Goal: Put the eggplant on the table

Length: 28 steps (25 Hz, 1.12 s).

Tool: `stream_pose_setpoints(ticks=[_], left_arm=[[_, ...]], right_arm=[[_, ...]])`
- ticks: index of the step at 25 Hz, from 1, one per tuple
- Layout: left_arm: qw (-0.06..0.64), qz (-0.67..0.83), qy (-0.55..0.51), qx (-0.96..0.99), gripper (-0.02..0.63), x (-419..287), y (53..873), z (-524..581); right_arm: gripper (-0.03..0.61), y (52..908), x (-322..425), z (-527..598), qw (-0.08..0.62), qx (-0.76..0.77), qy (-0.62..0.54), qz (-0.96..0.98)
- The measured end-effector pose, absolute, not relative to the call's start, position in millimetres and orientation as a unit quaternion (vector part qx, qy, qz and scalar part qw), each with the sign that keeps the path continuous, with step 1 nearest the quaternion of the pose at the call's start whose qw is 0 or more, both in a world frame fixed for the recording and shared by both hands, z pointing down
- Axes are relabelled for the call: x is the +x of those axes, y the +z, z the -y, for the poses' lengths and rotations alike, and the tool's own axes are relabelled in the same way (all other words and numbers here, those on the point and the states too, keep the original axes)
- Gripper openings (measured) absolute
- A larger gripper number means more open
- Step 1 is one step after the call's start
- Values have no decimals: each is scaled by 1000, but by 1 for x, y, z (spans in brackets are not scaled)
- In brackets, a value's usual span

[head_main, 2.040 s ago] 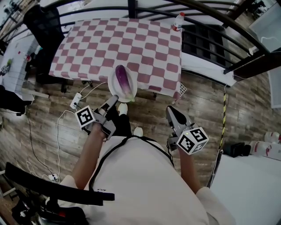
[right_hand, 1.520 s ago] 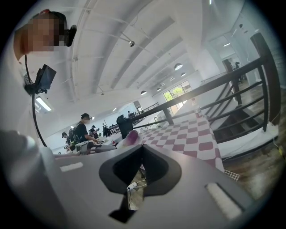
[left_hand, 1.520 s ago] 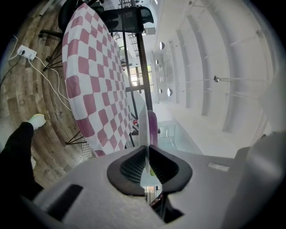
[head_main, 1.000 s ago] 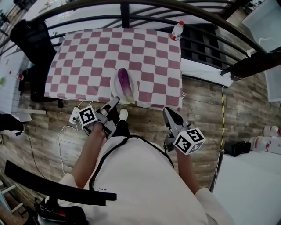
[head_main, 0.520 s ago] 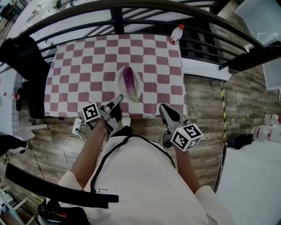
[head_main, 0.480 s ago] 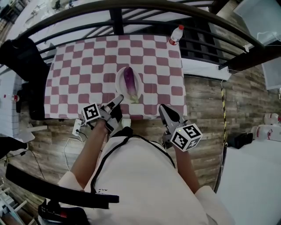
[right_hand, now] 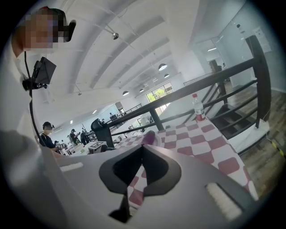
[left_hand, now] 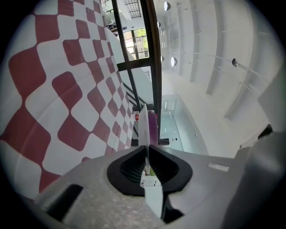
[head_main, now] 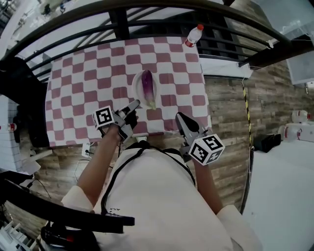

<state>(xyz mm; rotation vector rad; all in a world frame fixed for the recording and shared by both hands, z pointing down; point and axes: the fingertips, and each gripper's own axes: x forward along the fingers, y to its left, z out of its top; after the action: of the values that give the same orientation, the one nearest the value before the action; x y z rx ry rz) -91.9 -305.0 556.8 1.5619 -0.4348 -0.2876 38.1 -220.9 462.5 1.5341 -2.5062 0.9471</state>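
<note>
A purple eggplant [head_main: 147,84] lies on a small white plate [head_main: 137,86]. My left gripper [head_main: 133,105] is shut on the plate's near rim and holds it over the red-and-white checked table [head_main: 88,73]. In the left gripper view the plate [left_hand: 144,127] shows edge-on between the jaws, with the eggplant [left_hand: 153,129] beside it. Whether the plate rests on the cloth I cannot tell. My right gripper [head_main: 181,119] is shut and empty at the table's near edge, right of the plate. From the right gripper view [right_hand: 142,148] the eggplant [right_hand: 149,137] shows just beyond the jaw tips.
A plastic bottle with a red cap [head_main: 193,35] stands at the table's far right corner. A dark metal railing [head_main: 147,14] runs behind the table. A black chair [head_main: 22,98] stands at the left. Wooden floor [head_main: 230,112] lies to the right.
Both grippers have moved forward toward the table. The plate with the eggplant, earlier at the table's near edge, is now further in over the cloth.
</note>
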Motion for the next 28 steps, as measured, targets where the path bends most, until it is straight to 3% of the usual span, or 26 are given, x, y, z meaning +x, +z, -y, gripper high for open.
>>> stream_pose_setpoints(ticks=[28], left_arm=[[683,177,-129,697,31,-70,611,352]], right_arm=[[8,504,50,255,58,490,339,801]])
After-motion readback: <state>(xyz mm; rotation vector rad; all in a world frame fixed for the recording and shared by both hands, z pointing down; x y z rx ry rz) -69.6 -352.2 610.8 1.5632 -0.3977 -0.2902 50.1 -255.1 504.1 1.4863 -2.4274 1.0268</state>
